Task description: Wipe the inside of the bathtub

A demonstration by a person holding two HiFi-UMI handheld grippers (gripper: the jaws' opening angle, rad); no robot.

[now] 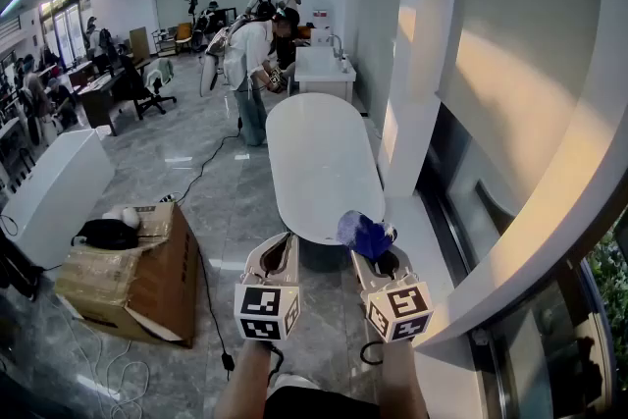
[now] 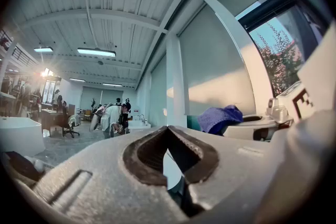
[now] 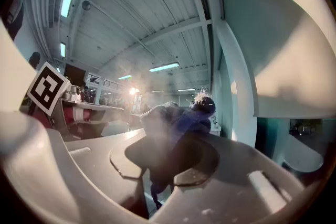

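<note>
A long white oval bathtub stands on the grey floor ahead of me, beside a white column. My right gripper is shut on a blue cloth, held in the air just short of the tub's near end; the same cloth bunches out above the jaws in the right gripper view. My left gripper hangs beside it, shut with nothing in it; its jaws meet in the left gripper view, where the blue cloth shows to the right.
An open cardboard box sits on the floor at the left, with a black cable running past it. A person bends over near the tub's far end, by a white basin unit. A windowsill ledge runs along the right.
</note>
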